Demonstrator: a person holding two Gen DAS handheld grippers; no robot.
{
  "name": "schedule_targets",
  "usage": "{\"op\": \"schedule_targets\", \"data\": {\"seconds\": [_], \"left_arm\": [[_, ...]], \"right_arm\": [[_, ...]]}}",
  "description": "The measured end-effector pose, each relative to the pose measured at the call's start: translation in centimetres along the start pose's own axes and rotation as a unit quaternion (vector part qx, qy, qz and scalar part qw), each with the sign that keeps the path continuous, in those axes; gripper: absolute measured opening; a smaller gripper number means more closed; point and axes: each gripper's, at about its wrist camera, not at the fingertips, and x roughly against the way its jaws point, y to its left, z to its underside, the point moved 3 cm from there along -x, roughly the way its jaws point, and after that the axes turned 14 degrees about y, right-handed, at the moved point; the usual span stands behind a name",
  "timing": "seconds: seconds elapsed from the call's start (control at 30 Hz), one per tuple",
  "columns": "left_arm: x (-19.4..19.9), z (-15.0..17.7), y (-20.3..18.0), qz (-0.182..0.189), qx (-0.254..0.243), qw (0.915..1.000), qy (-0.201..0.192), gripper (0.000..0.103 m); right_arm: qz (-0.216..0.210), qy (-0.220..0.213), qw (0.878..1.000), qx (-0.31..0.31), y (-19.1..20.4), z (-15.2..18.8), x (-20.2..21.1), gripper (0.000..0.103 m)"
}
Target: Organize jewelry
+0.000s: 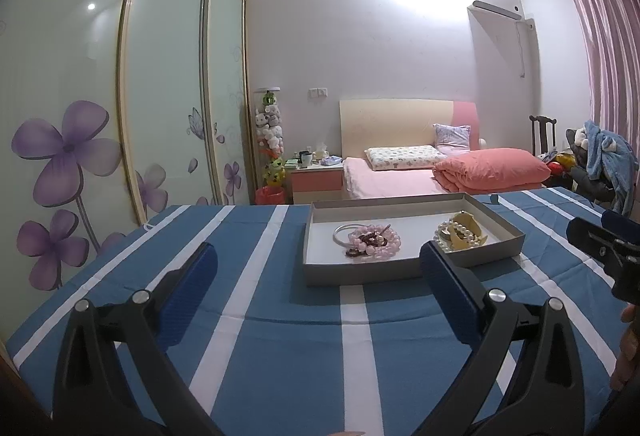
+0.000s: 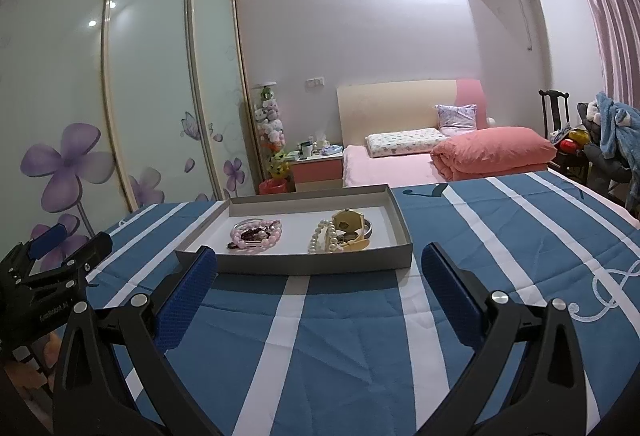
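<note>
Both grippers are hovering over the striped blue cloth (image 2: 352,348) short of the grey tray (image 2: 404,256), the left gripper (image 1: 316,276) and right gripper (image 2: 318,278) each holding its jaws wide apart on nothing. All the jewelry is sitting inside the tray in two heaps: pink bead bracelets (image 1: 370,240) left, pearl strand (image 2: 322,236) with a yellow watch (image 2: 352,220) right. This could be sorted already, or a jumble awaiting sorting (the heaps are tangling too tightly to count pieces).
</note>
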Motion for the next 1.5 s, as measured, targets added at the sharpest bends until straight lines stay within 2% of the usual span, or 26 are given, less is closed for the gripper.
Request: {"op": "schedule_targets", "data": {"seconds": [1.5], "left_arm": [[-0.21, -0.05, 0.08, 0.003, 0.003, 1.0000, 0.008, 0.099]], "right_arm": [[-0.003, 0.004, 1.000, -0.001, 0.31, 0.17, -0.13, 0.101]]}}
